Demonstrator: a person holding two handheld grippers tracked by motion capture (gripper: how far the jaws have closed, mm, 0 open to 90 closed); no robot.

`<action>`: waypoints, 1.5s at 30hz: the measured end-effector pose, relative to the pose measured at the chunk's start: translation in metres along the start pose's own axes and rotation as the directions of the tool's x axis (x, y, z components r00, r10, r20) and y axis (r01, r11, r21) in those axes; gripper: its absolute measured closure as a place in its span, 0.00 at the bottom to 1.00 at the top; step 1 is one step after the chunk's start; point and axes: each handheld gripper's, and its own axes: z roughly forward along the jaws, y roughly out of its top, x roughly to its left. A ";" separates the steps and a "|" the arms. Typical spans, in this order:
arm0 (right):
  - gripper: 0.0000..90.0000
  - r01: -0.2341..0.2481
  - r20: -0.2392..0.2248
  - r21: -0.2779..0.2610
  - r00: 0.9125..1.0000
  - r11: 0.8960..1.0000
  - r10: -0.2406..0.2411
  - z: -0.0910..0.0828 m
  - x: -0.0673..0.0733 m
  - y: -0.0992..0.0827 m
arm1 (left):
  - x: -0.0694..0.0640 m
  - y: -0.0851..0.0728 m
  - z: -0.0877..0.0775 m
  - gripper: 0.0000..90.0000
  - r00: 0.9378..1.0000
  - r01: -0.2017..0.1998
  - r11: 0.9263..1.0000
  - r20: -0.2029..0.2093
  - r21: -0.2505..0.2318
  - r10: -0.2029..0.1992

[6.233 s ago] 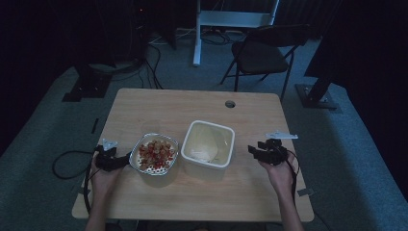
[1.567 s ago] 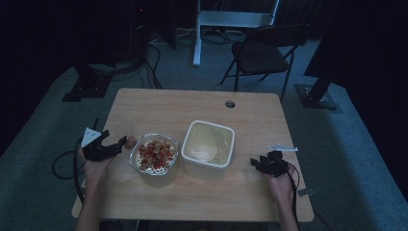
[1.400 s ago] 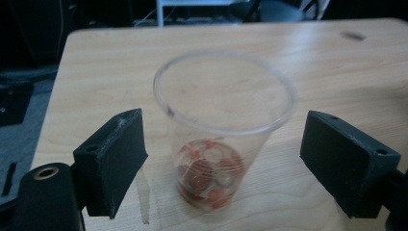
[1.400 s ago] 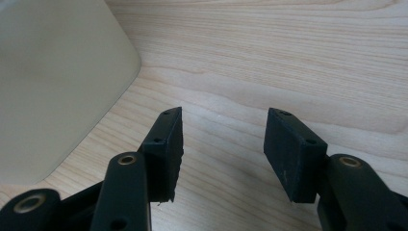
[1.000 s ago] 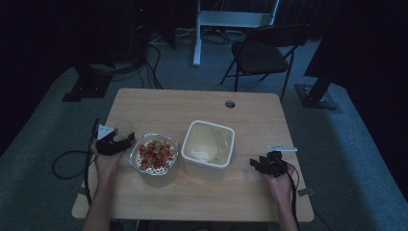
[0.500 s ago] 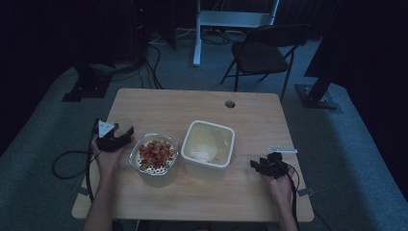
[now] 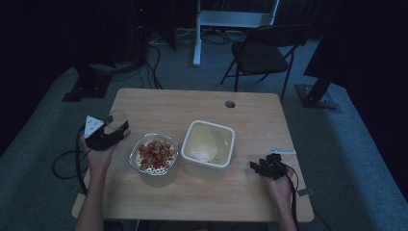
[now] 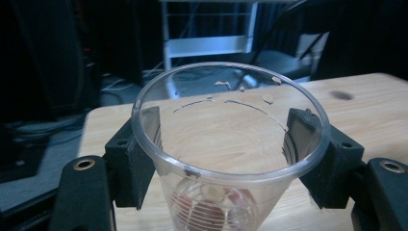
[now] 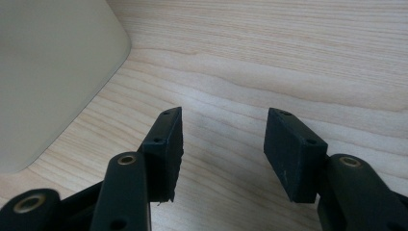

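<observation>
Left gripper (image 8: 226,154) jaws clamp a clear cup (image 8: 230,144) between them; right gripper (image 9: 223,149) jaws stand apart over bare table (image 9: 288,57), tub (image 9: 48,72) beside

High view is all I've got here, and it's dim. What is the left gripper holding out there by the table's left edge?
Observer: The left gripper is closed around a clear plastic cup, one jaw on each side just under its rim.
Operator: Is the cup empty?
Observer: No. A few red and pale pieces lie at its bottom, and small crumbs stick to the far inner wall.
Operator: And the right gripper, is it holding anything?
Observer: No. The right gripper is open with bare light wooden table between its jaws, and the square white plastic container stands just off to one side.
</observation>
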 end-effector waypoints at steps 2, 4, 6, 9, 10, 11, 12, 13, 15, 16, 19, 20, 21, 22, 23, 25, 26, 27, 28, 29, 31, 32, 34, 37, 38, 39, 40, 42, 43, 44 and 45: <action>0.53 0.007 0.003 -0.001 1.000 1.000 -0.007 -0.001 0.000 0.000 | 0.000 0.003 -0.004 0.34 0.999 0.014 1.000 0.033 0.006 -0.014; 0.53 0.009 0.009 0.000 1.000 1.000 -0.009 -0.002 0.000 0.000 | -0.001 0.008 -0.007 0.34 0.998 0.017 1.000 0.061 0.012 -0.018; 0.53 0.011 0.012 0.001 1.000 1.000 -0.011 -0.001 0.000 0.000 | -0.003 0.012 -0.011 0.34 0.998 0.011 1.000 0.068 0.022 -0.013; 0.53 0.017 0.016 0.001 1.000 1.000 -0.017 0.000 0.002 -0.001 | -0.007 0.018 -0.017 0.34 0.997 0.011 0.999 0.079 0.031 -0.013; 0.53 0.022 0.020 0.005 1.000 1.000 -0.022 0.001 0.003 -0.001 | -0.009 0.020 -0.019 0.34 0.995 0.018 0.999 0.100 0.029 -0.021; 0.53 0.022 0.020 0.005 1.000 1.000 -0.022 0.001 0.003 -0.001 | -0.009 0.020 -0.019 0.34 0.995 0.018 0.999 0.100 0.029 -0.021; 0.53 0.027 0.023 0.007 0.999 1.000 -0.028 0.002 0.004 -0.001 | -0.011 0.022 -0.023 0.34 0.993 0.016 1.000 0.115 0.027 -0.019; 0.53 0.033 0.025 0.012 0.999 0.999 -0.033 0.004 0.005 -0.001 | -0.013 0.024 -0.024 0.34 0.993 0.014 0.999 0.119 0.030 -0.017; 0.53 0.037 0.029 0.014 0.999 0.999 -0.037 0.004 0.006 -0.002 | -0.016 0.026 -0.026 0.34 0.992 0.011 0.999 0.128 0.040 -0.016; 0.53 0.037 0.029 0.015 0.999 0.999 -0.037 0.005 0.006 -0.002 | -0.017 0.027 -0.026 0.34 0.992 0.008 0.999 0.128 0.045 -0.014; 0.53 0.041 0.030 0.014 0.999 0.999 -0.041 0.005 0.006 -0.003 | -0.022 0.030 -0.029 0.34 0.991 -0.003 0.998 0.134 0.056 -0.004; 0.53 0.041 0.031 0.013 0.999 0.999 -0.042 0.005 0.006 -0.003 | -0.023 0.031 -0.030 0.34 0.990 -0.017 0.998 0.139 0.058 0.009; 0.53 0.042 0.034 0.014 0.998 0.999 -0.043 0.006 0.006 -0.004 | -0.023 0.031 -0.030 0.34 0.990 -0.017 0.998 0.139 0.058 0.009; 0.53 0.042 0.038 0.017 0.998 0.999 -0.043 0.006 0.006 -0.005 | -0.025 0.032 -0.029 0.34 0.991 -0.037 0.997 0.132 0.069 0.027; 0.53 0.042 0.038 0.017 0.998 0.999 -0.043 0.006 0.006 -0.005 | -0.025 0.032 -0.029 0.34 0.991 -0.037 0.997 0.132 0.069 0.027; 0.53 0.044 0.038 0.009 0.998 0.999 -0.044 0.005 0.006 -0.006 | -0.030 0.033 -0.029 0.34 0.991 -0.081 0.992 0.117 0.092 0.070; 0.53 0.041 0.039 0.007 0.998 0.999 -0.041 0.005 0.005 -0.007 | -0.032 0.033 -0.029 0.34 0.990 -0.102 0.990 0.110 0.100 0.090; 0.53 0.041 0.039 0.007 0.998 0.999 -0.041 0.005 0.005 -0.007 | -0.032 0.033 -0.029 0.34 0.990 -0.102 0.990 0.110 0.100 0.090; 0.53 0.040 0.037 0.003 0.999 0.999 -0.040 0.005 0.005 -0.007 | -0.037 0.035 -0.029 0.34 0.987 -0.140 0.985 0.093 0.106 0.130; 0.53 0.040 0.037 0.003 0.999 0.999 -0.040 0.005 0.005 -0.007 | -0.037 0.035 -0.029 0.34 0.987 -0.140 0.985 0.093 0.106 0.130; 0.52 0.053 0.043 0.003 0.998 0.999 -0.053 0.005 0.006 -0.007 | -0.046 0.040 -0.031 0.34 0.978 -0.204 0.972 0.073 0.119 0.197; 0.52 0.054 0.045 0.004 0.998 0.999 -0.055 0.005 0.006 -0.008 | -0.046 0.040 -0.031 0.34 0.978 -0.204 0.972 0.073 0.119 0.197; 0.52 0.060 0.046 0.002 0.997 0.998 -0.060 0.005 0.006 -0.008 | -0.055 0.045 -0.032 0.34 0.960 -0.281 0.950 0.051 0.138 0.277; 0.52 0.064 0.047 -0.003 0.997 0.998 -0.064 0.005 0.006 -0.009 | -0.064 0.049 -0.034 0.34 0.924 -0.379 0.911 0.017 0.163 0.382; 0.52 0.065 0.046 -0.003 0.997 0.998 -0.065 0.005 0.006 -0.009 | -0.067 0.050 -0.034 0.34 0.909 -0.411 0.895 0.006 0.172 0.417; 0.52 0.065 0.045 -0.003 0.997 0.998 -0.065 0.005 0.006 -0.009 | -0.071 0.051 -0.035 0.34 0.894 -0.440 0.880 -0.005 0.179 0.448; 0.52 0.065 0.045 -0.003 0.997 0.998 -0.065 0.005 0.006 -0.009 | -0.071 0.051 -0.035 0.34 0.894 -0.440 0.880 -0.005 0.179 0.448; 0.52 0.067 0.044 -0.006 0.997 0.998 -0.067 0.005 0.006 -0.009 | -0.079 0.054 -0.037 0.34 0.844 -0.522 0.828 -0.022 0.205 0.537; 0.52 0.067 0.044 -0.006 0.997 0.998 -0.067 0.005 0.006 -0.009 | -0.079 0.054 -0.037 0.34 0.844 -0.522 0.828 -0.022 0.205 0.537; 0.52 0.066 0.043 -0.007 0.997 0.998 -0.066 0.005 0.006 -0.009 | -0.083 0.055 -0.038 0.34 0.812 -0.564 0.795 -0.026 0.222 0.583; 0.52 0.066 0.043 -0.007 0.997 0.998 -0.066 0.005 0.006 -0.009 | -0.085 0.056 -0.038 0.34 0.793 -0.587 0.776 -0.031 0.231 0.609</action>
